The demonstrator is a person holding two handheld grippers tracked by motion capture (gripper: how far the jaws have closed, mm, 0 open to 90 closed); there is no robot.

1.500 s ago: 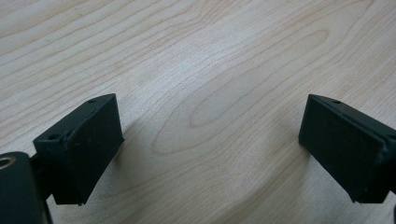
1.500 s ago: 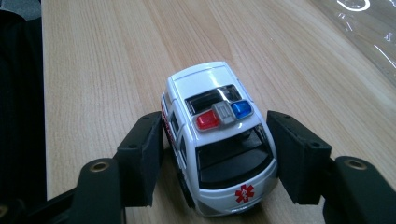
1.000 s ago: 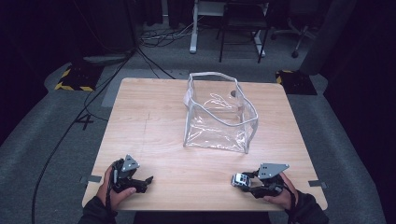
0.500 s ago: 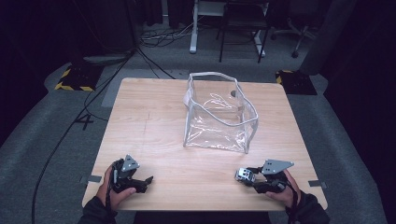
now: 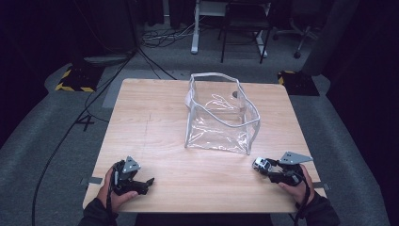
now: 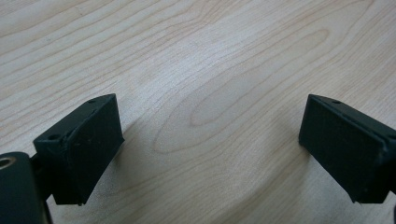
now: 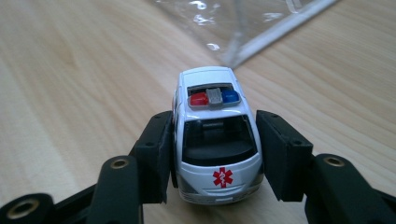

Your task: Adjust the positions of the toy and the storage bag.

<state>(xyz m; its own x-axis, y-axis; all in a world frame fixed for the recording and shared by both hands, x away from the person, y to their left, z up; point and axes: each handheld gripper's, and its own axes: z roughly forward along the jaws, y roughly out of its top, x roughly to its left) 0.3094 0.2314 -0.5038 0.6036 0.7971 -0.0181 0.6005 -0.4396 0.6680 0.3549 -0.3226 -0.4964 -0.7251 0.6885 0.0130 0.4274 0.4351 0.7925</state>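
Note:
A small white toy ambulance (image 7: 215, 135) with a red and blue light bar and a red star on its bonnet sits between the jaws of my right gripper (image 7: 215, 154); both pads press on its sides. In the high view that gripper (image 5: 263, 165) holds the toy (image 5: 259, 164) low over the table's near right part, just in front of the near right corner of a clear plastic bag (image 5: 221, 113). The bag stands open-topped, and its white-edged corner (image 7: 261, 28) lies just beyond the toy. My left gripper (image 5: 148, 184) rests at the near left, open, with bare wood between its pads (image 6: 84, 144).
The light wooden table (image 5: 155, 122) spreads between the bag and both hands. Its near edge runs just under the hands. Beyond the far edge stand chair and desk legs (image 5: 226, 33) with cables on a dark floor.
My right gripper has carried the toy ambulance to the right and a little farther from the near edge, closer to the bag's corner. The left gripper has stayed put.

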